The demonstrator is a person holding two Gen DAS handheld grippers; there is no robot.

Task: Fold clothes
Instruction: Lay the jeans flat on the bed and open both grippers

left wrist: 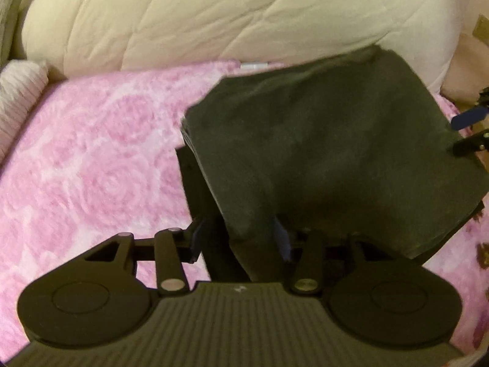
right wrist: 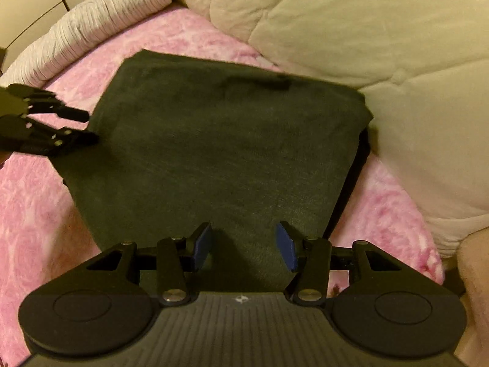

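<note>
Pink rose blanket point(right wrist: 36, 214) on bed; dark green garment point(right wrist: 220, 140), folded to a rough rectangle, lies centre, long axis about 12 to 6 in the right wrist view.

Right gripper point(right wrist: 244, 244): jaws apart, nothing pinched, cloth edge directly below. Left gripper point(left wrist: 241, 241): a hanging corner of the garment sits between its jaws; grip can't be told. Its fingers enter at 9 o'clock. Cream quilt point(right wrist: 397, 61) crowds 1–3 o'clock, ribbed pillow point(right wrist: 91, 30) at 11.
</note>
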